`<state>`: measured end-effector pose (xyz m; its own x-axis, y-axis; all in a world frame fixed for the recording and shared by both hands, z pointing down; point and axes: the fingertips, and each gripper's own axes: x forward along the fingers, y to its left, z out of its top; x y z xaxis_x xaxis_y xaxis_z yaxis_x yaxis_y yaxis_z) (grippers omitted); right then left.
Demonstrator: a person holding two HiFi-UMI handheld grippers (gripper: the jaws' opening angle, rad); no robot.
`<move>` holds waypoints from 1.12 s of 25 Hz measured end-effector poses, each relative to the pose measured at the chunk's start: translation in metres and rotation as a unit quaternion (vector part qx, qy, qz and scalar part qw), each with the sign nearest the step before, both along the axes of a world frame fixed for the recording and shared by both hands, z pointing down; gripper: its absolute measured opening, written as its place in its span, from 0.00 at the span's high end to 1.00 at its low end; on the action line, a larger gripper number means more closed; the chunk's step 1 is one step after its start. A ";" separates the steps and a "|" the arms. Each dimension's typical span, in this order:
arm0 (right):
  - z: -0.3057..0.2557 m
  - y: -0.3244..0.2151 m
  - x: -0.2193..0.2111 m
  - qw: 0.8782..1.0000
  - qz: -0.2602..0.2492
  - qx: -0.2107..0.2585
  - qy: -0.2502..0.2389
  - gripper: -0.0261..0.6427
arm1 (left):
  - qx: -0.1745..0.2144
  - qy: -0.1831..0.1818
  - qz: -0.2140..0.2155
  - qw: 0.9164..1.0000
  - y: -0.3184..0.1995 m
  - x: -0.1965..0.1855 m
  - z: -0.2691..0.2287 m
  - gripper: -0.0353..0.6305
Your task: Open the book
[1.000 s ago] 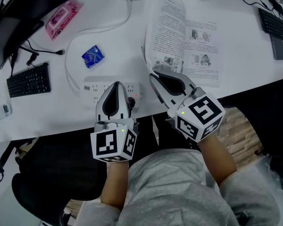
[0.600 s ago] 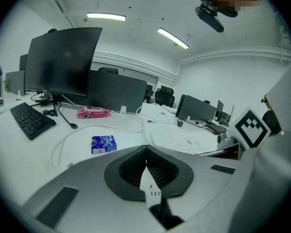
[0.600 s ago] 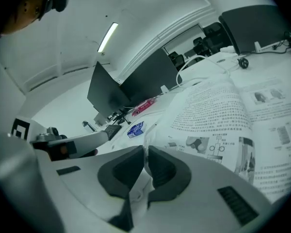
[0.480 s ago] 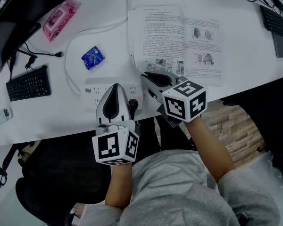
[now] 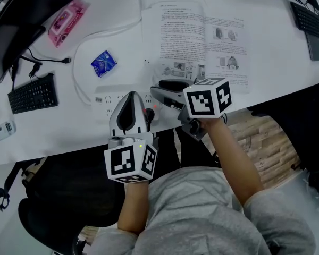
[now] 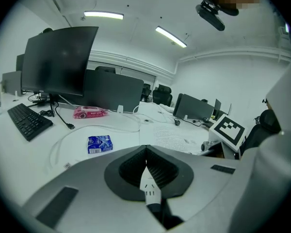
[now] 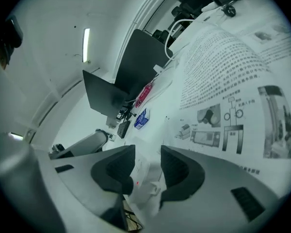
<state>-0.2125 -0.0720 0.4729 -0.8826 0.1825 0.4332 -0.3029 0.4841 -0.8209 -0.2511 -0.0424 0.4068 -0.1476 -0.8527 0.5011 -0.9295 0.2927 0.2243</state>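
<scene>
The book lies open and flat on the white desk, its printed pages with small pictures facing up; it also fills the right of the right gripper view. My right gripper sits just below the book's lower left corner, pointing left over the desk edge. Its jaws are opening, nothing is gripped, and only the power strip shows through the gap. My left gripper is shut and empty, hovering over the power strip to the left of the book.
A white power strip with a red light lies under the grippers. A blue packet, a pink pack and a looping white cable lie further left. Black keyboards sit at the left and far right.
The raised page has dropped flat to the left, so the book lies open. My right gripper rolled, sank toward the desk edge and opened its jaws. The left gripper stayed put.
</scene>
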 end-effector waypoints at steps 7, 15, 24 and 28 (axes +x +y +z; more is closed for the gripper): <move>-0.015 0.004 0.030 0.996 -0.021 0.075 0.037 0.73 | 0.010 -0.014 0.021 1.000 -0.008 0.002 -0.031 0.93; -0.096 -0.054 0.118 0.969 0.054 0.238 0.036 0.84 | 0.043 -0.050 0.071 0.995 -0.019 0.027 -0.086 0.93; -0.193 -0.079 0.241 0.895 0.167 0.407 0.072 0.90 | 0.065 -0.067 0.124 0.988 -0.023 0.062 -0.120 0.93; -0.217 -0.077 0.283 0.870 0.202 0.438 0.103 0.90 | 0.077 -0.073 0.142 0.984 -0.027 0.073 -0.132 0.93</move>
